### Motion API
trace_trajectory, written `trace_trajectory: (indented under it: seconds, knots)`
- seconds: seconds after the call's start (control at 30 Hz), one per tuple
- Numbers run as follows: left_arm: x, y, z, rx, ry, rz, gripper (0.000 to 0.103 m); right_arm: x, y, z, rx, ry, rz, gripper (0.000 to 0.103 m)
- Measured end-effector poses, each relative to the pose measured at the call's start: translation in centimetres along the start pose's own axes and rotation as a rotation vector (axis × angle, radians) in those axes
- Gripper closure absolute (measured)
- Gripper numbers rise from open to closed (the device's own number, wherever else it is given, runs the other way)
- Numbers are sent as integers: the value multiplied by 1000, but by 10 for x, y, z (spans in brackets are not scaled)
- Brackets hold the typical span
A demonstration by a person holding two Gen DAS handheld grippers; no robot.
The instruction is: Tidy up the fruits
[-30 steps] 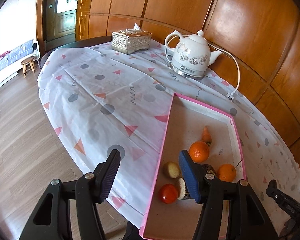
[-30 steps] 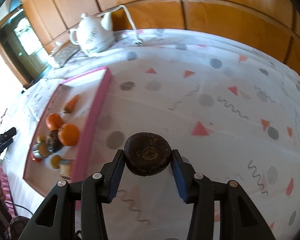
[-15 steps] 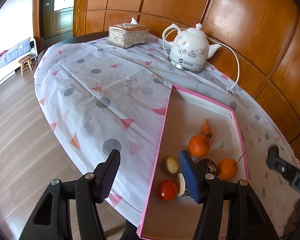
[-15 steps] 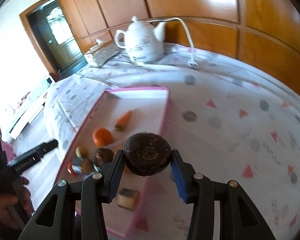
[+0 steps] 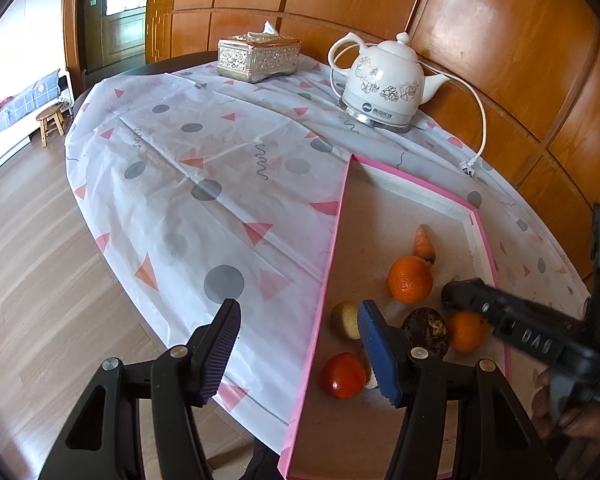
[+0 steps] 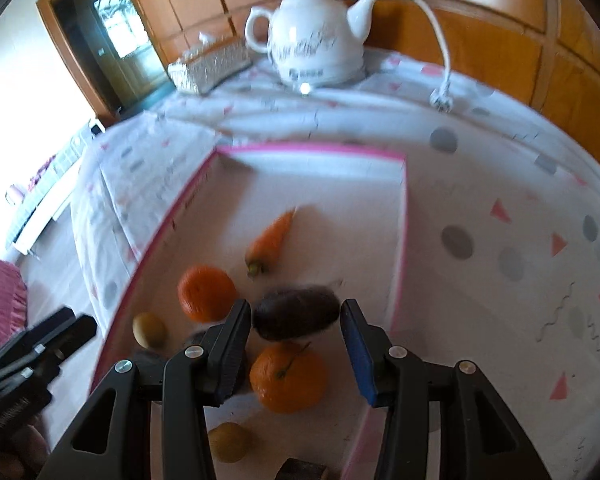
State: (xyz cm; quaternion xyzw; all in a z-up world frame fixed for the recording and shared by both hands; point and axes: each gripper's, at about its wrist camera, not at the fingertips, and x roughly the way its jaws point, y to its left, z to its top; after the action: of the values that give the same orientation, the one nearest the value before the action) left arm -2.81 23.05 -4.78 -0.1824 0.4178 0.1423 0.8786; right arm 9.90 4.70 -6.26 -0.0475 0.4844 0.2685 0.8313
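Over the pink tray (image 6: 402,216), near its right wall, hangs the right claw (image 6: 296,307) w/ a dark brown fruit (image 6: 296,314) in the gap at its tips. The fruit lies side-on and is smeared by blur while the fingers are sharp. It fills nearly the whole gap, and a sliver of light shows by the right pad. Can't tell if it's clamped or already let go. My read: this is the drop-off step, and the claw sits here so the fruit lands inside the rim w/ the rest.

Under it, in the tray:
- an orange (image 6: 288,376) right below the dark fruit
- a 2nd orange (image 6: 206,294) to the left
- a carrot (image 6: 272,240) farther back
- a small greenish-brown fruit (image 6: 150,330) by the left wall

The far half of the tray is bare, so there's room to spread things. The risk is the fruit landing on the orange and rolling.

The left claw (image 5: 296,320) is wide apart and holds nothing. It's parked above the tray's left rim, one finger over the cloth-covered worktop (image 5: 180,184), the other over the tray near a red tomato-like fruit (image 5: 342,376). Prob. it's just waiting out of the way.

A white kettle (image 5: 384,80) and a tissue box (image 5: 258,58) stand at the back, well apart from the tray.
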Motion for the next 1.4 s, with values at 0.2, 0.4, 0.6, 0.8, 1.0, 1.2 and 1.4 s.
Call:
trace_trajectory:
  seconds: [0.2, 0.4, 0.6, 0.8, 1.0, 1.2, 1.4]
  knots:
    - [0, -5, -1, 15, -3, -2, 42, -5, -3, -11, 4, 5, 6, 54]
    - [-5, -9, -1, 25, -13, -8, 42, -26, -6, -21, 15, -31, 15, 54]
    - [-10, -15, -3, 38, -21, -20, 42, -42, 3, -33, -31, -52, 33, 55]
    - [-18, -17, -5, 49, -38, -26, 42, -20, 14, -34, -84, -18, -37, 65]
    - [-21, -19, -6, 53, -44, -25, 42, -24, 13, -31, -77, -60, -111, 65]
    - [-25, -23, -7, 67, -53, -28, 41, -33, 10, -36, -39, -54, -93, 65]
    - [-35, -26, -6, 78, -97, -13, 41, -46, 14, -44, -22, -76, -82, 65]
